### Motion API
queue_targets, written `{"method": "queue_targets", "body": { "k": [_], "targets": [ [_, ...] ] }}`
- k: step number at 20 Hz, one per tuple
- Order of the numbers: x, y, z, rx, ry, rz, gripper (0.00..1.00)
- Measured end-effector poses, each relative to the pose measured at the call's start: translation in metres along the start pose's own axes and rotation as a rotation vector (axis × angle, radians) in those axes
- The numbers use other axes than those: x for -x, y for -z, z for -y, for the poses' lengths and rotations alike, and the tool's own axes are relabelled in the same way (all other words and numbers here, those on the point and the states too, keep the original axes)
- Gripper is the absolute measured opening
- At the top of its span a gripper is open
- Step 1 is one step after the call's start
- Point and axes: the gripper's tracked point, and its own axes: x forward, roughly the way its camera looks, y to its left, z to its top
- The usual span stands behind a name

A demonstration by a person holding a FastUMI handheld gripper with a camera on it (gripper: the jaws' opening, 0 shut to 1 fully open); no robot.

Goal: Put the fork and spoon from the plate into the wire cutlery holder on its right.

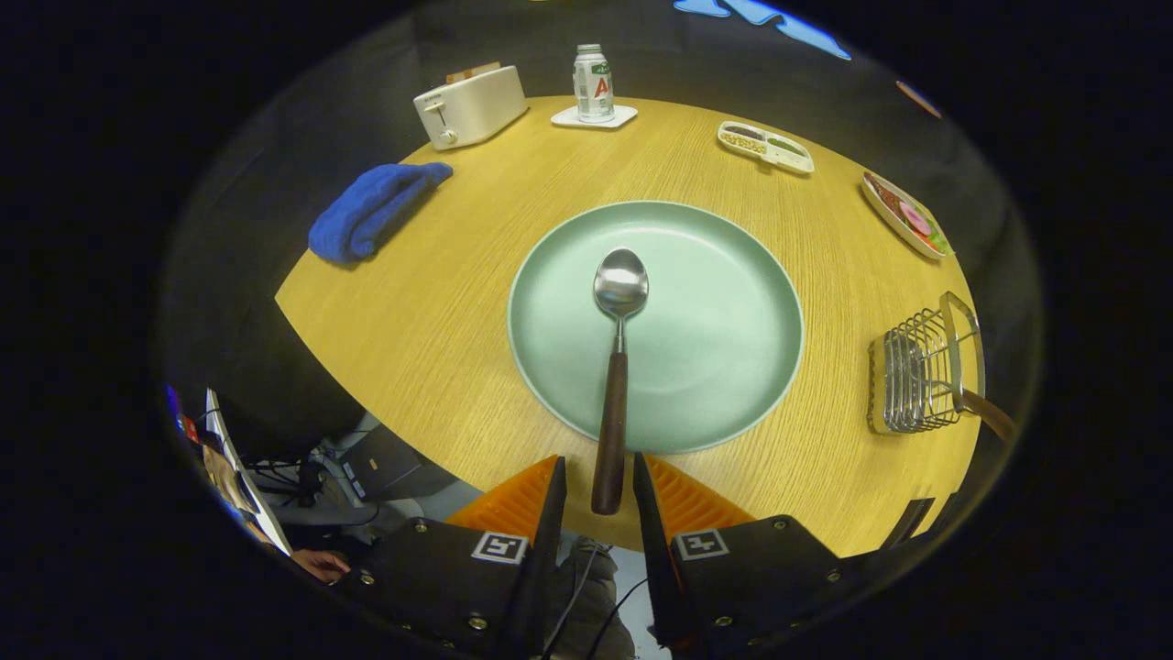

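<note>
Gripper view counts out one spoon (616,367), one green plate (715,367), one wire cutlery holder (916,376), one toaster (469,105), one blue cloth (371,211), one bottle (593,82) on a white coaster (623,117), and two food trays: a divided one (766,147) and another with red and green food (905,215) nearer the holder. All sit on a round wooden table (440,312). The spoon lies on the plate with its bowl near the plate's centre and its dark wooden handle running back over the near rim, ending between the gripper's (600,477) fingers. The two fingers stand close on either side of the handle's end; whether both press on it cannot be told, as slim gaps seem to show. The gripper points level across the table toward the plate, fingers side by side. The wire holder stands well apart to the right of the plate, and a brown handle (990,412) sticks out of it. A person's hand (321,564) shows low at the left, beyond the table's edge.
</note>
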Motion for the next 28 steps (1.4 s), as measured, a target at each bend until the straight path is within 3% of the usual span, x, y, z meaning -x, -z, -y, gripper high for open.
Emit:
{"method": "queue_targets", "body": {
  "k": [3,4,5,7,8,15,25,28],
  "targets": [
    [-0.002,-0.001,0.002,0.030,0.016,0.015,0.42],
    [0.000,-0.003,0.011,0.028,0.048,0.025,0.27],
    [0.002,-0.002,0.009,0.030,0.024,0.021,0.13],
    [0.001,-0.005,0.008,0.025,0.009,0.027,0.13],
    [0.005,-0.002,0.010,0.040,0.000,0.017,0.05],
    [0.051,-0.006,0.022,0.034,-0.112,-0.023,0.05],
    [0.129,-0.009,0.090,0.020,-0.087,-0.052,0.05],
    [0.158,-0.004,0.117,0.054,-0.030,-0.072,0.05]
  ]
}}
